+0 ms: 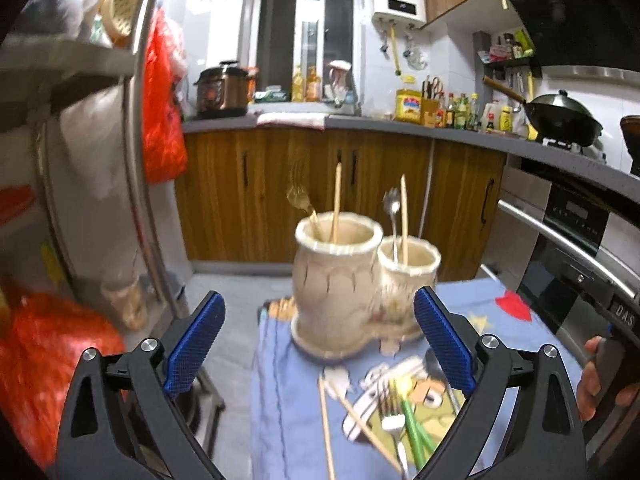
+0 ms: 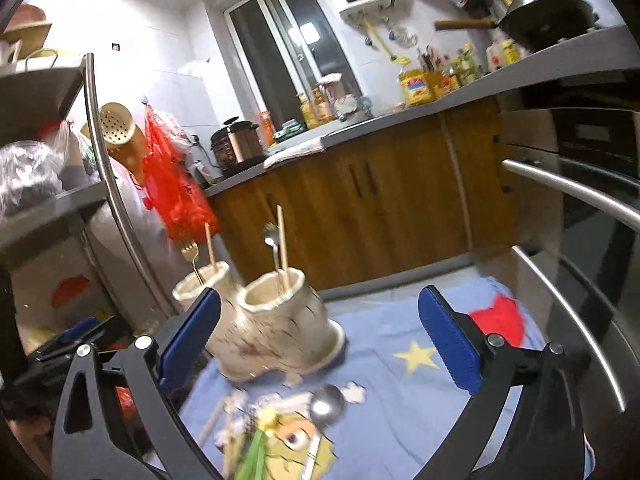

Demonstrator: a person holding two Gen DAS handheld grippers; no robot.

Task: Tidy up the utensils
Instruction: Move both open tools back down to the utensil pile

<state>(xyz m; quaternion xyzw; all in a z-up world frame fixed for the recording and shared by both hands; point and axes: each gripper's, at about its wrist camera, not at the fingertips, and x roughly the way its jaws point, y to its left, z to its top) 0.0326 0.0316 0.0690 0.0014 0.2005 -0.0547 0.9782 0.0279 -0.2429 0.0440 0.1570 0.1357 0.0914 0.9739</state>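
A small kitchen with wood-fronted cabinets [image 1: 360, 196], a grey counter [image 1: 400, 126] crowded with bottles and a wok [image 1: 560, 114] lies behind a low stand covered by a blue cartoon cloth [image 1: 280, 400]. At the cloth's far end stands a cream ceramic holder [image 1: 352, 284] of two joined cups; the larger holds a gold fork [image 1: 302, 200] and one chopstick [image 1: 337, 200], the smaller a silver fork [image 1: 392, 212] and another chopstick [image 1: 404, 216], all handle-down, so it looks like sorting is partly done. Near the cameras, loose pieces lie flat on the cloth: two chopsticks [image 1: 326, 428], a fork [image 1: 392, 420], green-handled pieces [image 1: 414, 436] and a spoon [image 2: 327, 404], probably laid out within easy reach for picking. The left gripper [image 1: 318, 342] hovers above this pile with its blue pads [image 1: 196, 340] wide apart and nothing between them, likely ready to come down on a piece. The right gripper [image 2: 318, 344] also hangs apart and empty, facing the holder from the side, with a hand [image 1: 596, 380] seen on its grip. The only legible writing is "DAS" [image 1: 625, 314] on the oven front at right; the bottle labels are too blurred to read.
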